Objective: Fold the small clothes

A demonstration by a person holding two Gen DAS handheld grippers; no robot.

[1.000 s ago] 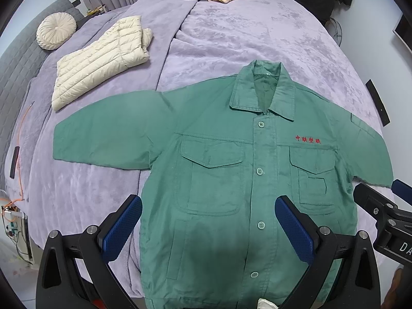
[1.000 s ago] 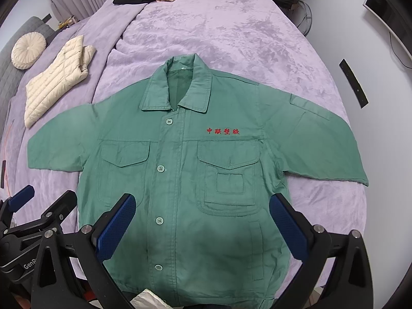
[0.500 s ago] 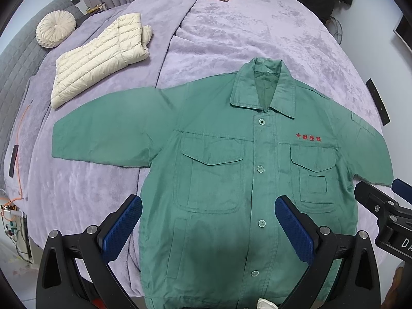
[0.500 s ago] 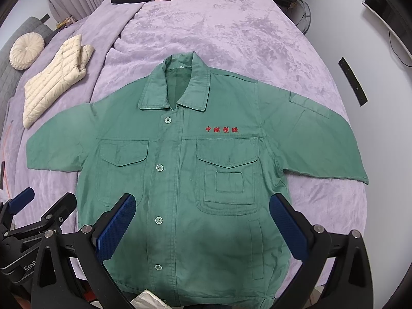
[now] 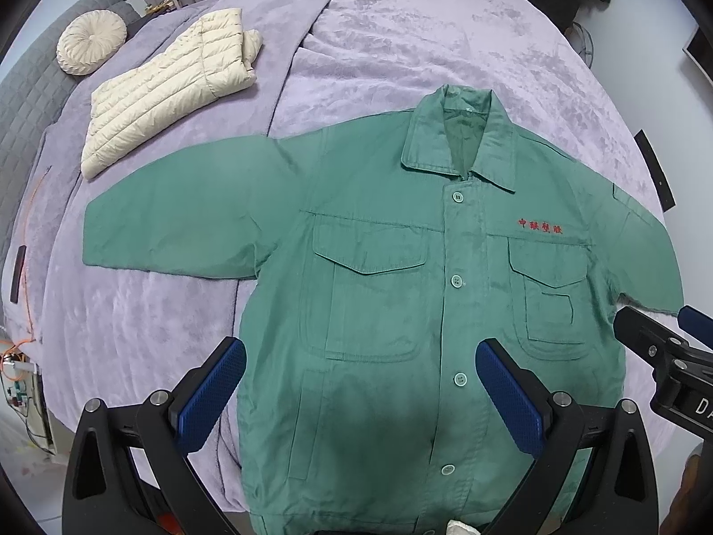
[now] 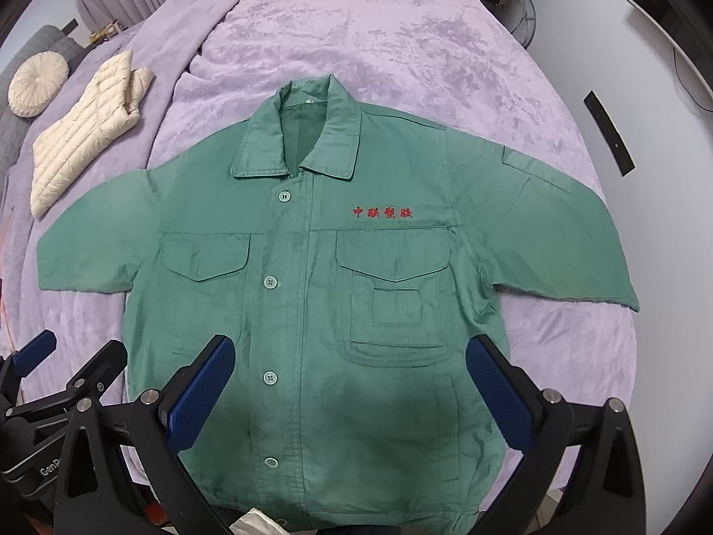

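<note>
Left tool (image 5: 361,390) hovers above the lower front of the green jacket (image 5: 383,294), fingers wide apart, nothing held. Right tool (image 6: 352,383) same: fingers apart, empty, above the hem area. Jacket lies flat, buttoned, face up on the purple bed (image 5: 401,53), sleeves spread out to both sides. Cream puffer jacket (image 5: 169,84) well apart near a round cushion (image 5: 91,44).

On the bed (image 5: 401,44): one green jacket (image 5: 379,312), one cream puffer jacket (image 5: 169,84), one round cushion (image 5: 91,44), two tongs.
</note>
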